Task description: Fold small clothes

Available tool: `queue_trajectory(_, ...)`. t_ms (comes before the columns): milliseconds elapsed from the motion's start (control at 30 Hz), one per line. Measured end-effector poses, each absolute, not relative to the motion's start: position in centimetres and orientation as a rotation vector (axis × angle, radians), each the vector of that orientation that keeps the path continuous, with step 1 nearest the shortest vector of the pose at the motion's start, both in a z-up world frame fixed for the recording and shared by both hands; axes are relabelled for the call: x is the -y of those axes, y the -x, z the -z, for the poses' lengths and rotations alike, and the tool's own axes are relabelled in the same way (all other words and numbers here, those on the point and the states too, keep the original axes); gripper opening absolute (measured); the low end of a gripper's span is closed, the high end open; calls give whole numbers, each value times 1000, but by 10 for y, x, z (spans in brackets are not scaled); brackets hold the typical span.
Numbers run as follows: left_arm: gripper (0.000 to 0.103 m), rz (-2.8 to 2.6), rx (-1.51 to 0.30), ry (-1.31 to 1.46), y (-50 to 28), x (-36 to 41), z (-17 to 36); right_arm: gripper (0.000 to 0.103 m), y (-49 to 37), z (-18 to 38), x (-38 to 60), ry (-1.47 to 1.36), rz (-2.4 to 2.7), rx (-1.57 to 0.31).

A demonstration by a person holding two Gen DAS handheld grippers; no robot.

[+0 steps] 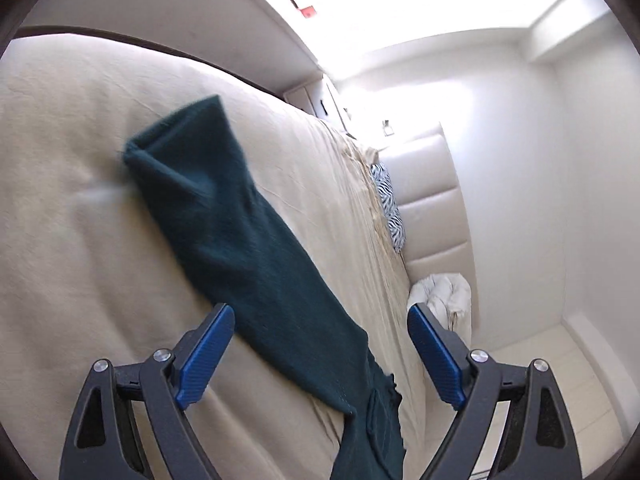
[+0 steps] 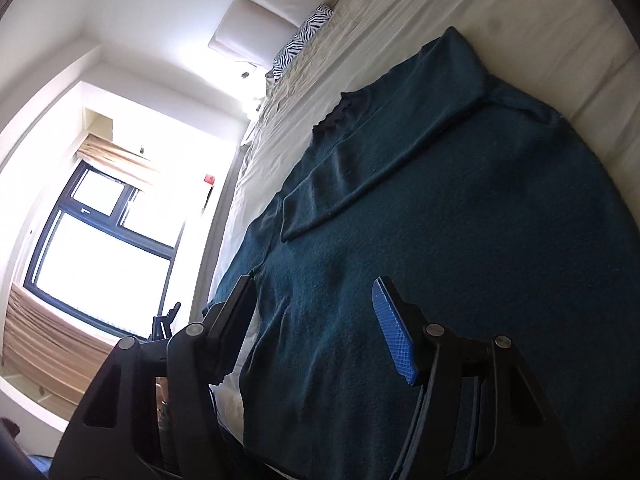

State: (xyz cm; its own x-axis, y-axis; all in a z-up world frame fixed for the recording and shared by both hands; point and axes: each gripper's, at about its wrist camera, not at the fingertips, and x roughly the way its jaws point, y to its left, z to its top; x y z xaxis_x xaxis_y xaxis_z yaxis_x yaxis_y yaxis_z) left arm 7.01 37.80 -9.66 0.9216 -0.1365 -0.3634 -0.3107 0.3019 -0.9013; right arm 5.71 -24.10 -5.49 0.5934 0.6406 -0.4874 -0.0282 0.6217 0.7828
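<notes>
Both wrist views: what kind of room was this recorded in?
Most likely a bedroom. A dark green sweater lies spread on a bed covered with a beige sheet. A padded headboard stands at one end with a zebra-print pillow against it, and a large window is beside the bed.

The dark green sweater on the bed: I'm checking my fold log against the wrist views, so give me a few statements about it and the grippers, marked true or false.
1. The sweater lies on a beige bed sheet. True.
2. The left gripper is clamped on a sleeve. False: its jaws stand wide apart, and the sleeve lies loose under them.
3. One sleeve is folded across the sweater's body in the right wrist view. True.
4. The right gripper holds the hem. False: its jaws are open above the knit.
5. The pillow at the headboard is plain red. False: it is zebra-striped.
</notes>
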Motion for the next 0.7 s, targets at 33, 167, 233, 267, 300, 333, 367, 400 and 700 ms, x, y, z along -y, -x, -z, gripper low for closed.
queue_trajectory(33, 88, -145, -403, 1292, -67, -385, 101, 60, -59, 53, 227, -799, -457, -870)
queue_trajectory(167, 77, -210, -395, 1391, -66, -394, 121, 60, -62, 53, 192, -759, -472, -910)
queue_trajectory(233, 77, -226, -381, 1402, -71, -393, 124, 60, -60, 54, 185, -769, -466, -923)
queue_trajectory(267, 73, -246, -376, 1407, -73, -393, 126, 60, -60, 55, 183, -774, -462, -926)
queue_trajectory(300, 70, -263, -364, 1423, -75, -396, 129, 60, -60, 55, 181, -775, -458, -930)
queue_trajectory(333, 65, -278, -348, 1447, -76, -399, 134, 60, -70, 56, 177, -776, -455, -933)
queue_trajectory(367, 55, -295, -335, 1474, -77, -402, 140, 60, -72, 56, 175, -775, -452, -934)
queue_trajectory(400, 49, -311, -326, 1498, -78, -406, 145, 60, -79, 56, 173, -774, -449, -935)
queue_trajectory(700, 10, -348, -381, 1432, -104, -420, 144, 60, -88, 64, 179, -782, -439, -943)
